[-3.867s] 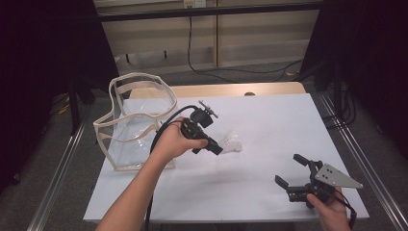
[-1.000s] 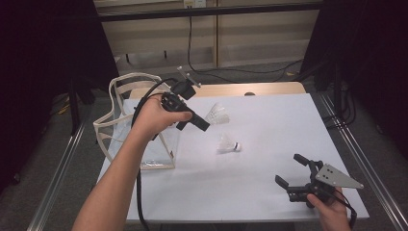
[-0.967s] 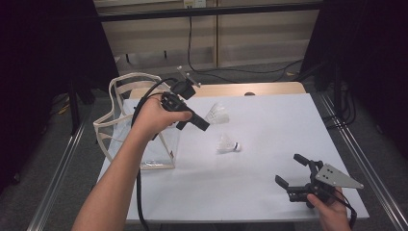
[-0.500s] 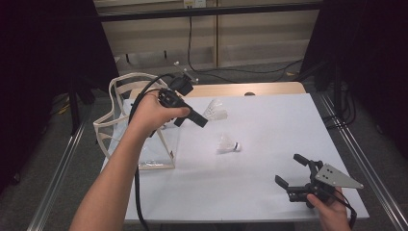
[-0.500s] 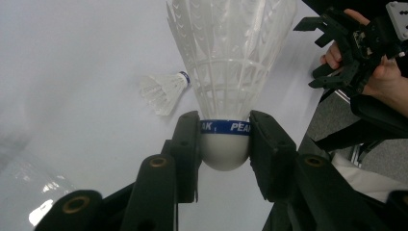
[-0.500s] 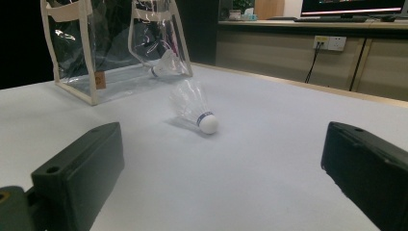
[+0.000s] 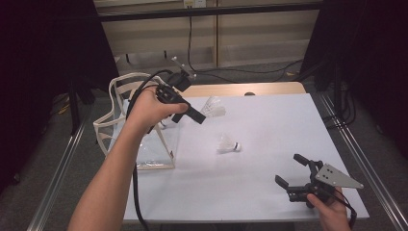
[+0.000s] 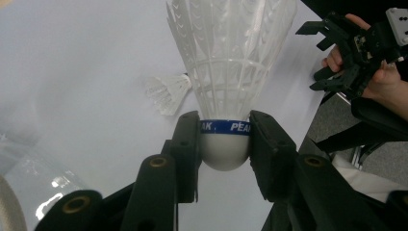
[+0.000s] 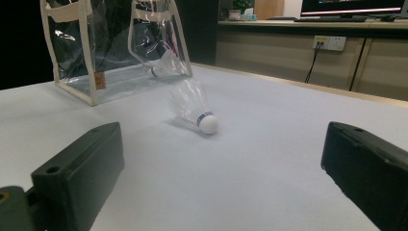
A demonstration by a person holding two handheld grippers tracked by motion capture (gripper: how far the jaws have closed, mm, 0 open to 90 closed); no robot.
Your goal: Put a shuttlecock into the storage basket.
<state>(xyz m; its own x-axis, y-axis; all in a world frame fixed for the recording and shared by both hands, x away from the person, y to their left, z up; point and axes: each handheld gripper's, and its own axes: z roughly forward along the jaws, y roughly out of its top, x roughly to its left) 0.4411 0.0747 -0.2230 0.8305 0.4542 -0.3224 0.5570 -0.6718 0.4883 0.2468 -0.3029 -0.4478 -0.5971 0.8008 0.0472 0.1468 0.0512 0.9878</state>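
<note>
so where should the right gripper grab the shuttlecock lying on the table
Likely by the rounded white cork, jaws either side of it. The shuttlecock on the table lies on its side, cork end facing the open right gripper, so come in low from that side. The thin skirt looks flimsy.

— Where does the high view sit?

— Above the person's near edge of the table (image 7: 269, 202), looking forward and down; the whole white top fits in it.

— And the left gripper view?

— Very close, raised at the far left, facing down and across towards the near right. It shares the lying shuttlecock (image 8: 168, 92) with the high view (image 7: 227, 144).

— The right one?

— Low at the near right corner, nearly level, facing far left towards the clear bag (image 9: 110, 48). It catches that same shuttlecock (image 9: 195, 108).
</note>
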